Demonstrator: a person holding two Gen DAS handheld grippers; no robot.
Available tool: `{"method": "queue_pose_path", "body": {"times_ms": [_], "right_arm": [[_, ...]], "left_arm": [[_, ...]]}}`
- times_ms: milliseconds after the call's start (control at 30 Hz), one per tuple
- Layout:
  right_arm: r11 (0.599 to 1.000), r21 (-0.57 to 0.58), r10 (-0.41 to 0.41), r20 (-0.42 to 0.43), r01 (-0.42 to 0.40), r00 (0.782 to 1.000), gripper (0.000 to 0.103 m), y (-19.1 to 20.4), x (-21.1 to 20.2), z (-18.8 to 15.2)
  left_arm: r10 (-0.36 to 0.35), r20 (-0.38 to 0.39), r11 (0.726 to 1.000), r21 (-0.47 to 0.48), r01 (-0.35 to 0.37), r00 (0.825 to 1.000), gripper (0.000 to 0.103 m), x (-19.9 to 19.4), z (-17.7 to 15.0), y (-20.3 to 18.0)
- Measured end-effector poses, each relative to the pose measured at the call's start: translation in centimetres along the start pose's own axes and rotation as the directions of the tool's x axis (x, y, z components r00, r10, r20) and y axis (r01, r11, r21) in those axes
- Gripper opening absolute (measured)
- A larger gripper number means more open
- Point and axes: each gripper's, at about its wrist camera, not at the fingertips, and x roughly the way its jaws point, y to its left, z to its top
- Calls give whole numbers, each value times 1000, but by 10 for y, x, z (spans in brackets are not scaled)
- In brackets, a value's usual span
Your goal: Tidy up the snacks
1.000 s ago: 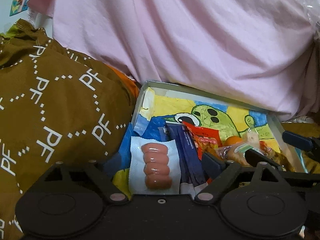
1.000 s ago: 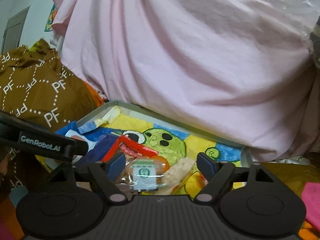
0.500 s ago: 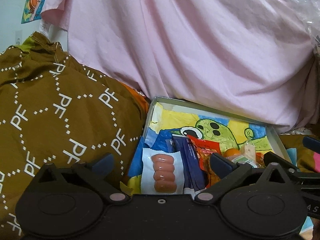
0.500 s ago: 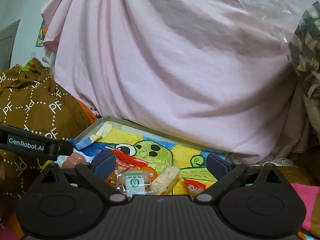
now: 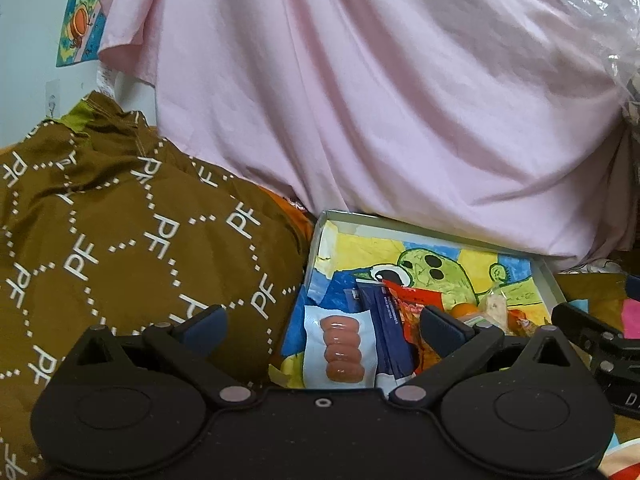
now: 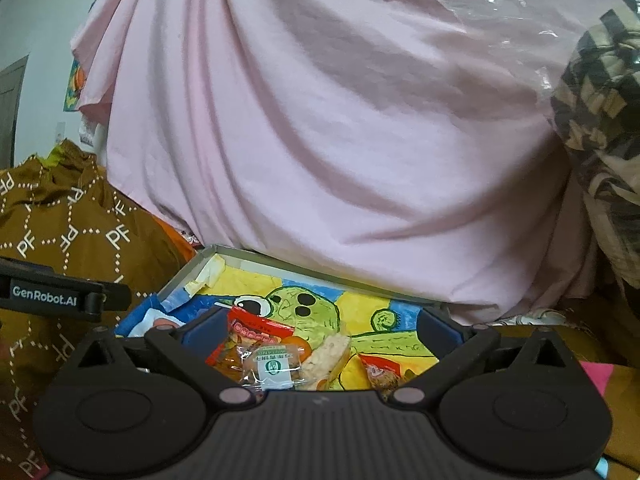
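Observation:
A shallow grey tray (image 5: 440,235) lined with a cartoon drawing holds the snacks. On its left side lie a white pack of pink sausages (image 5: 342,350), dark blue sachets (image 5: 384,320) and a red packet (image 5: 416,300). My left gripper (image 5: 322,326) hovers open above them, holding nothing. The right wrist view shows a clear-wrapped cake with a green label (image 6: 274,366), a red packet (image 6: 256,332), a pale cracker bar (image 6: 328,354) and a small red packet (image 6: 380,372) in the tray (image 6: 320,274). My right gripper (image 6: 320,326) hangs over these, jaws opening, nothing between the pads.
A brown cloth printed with "PF" (image 5: 120,240) is heaped against the tray's left side. A big pink sheet (image 5: 360,100) rises right behind the tray. A chequered cloth (image 6: 600,100) hangs at the far right. The other gripper's body (image 6: 60,296) reaches in from the left.
Both grippers have risen and drawn back from the tray, which now sits lower and smaller in both views. Both pairs of jaws have spread wider. The snacks lie where they were.

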Motion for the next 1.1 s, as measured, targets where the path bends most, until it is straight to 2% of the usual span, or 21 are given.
{"method": "queue_pose_path", "body": {"times_ms": [367, 800, 1100], "right_arm": [[991, 127, -38, -60, 45, 997, 103, -15, -46, 16], [991, 131, 1, -112, 14, 994, 103, -3, -117, 20], [991, 126, -18, -109, 32, 994, 103, 2, -184, 39]], "left_arm": [[5, 4, 1000, 24, -5, 1000, 102, -55, 9, -2], [-8, -61, 997, 77, 13, 998, 102, -127, 3, -4], [-32, -29, 997, 71, 34, 999, 102, -197, 11, 3]]}}
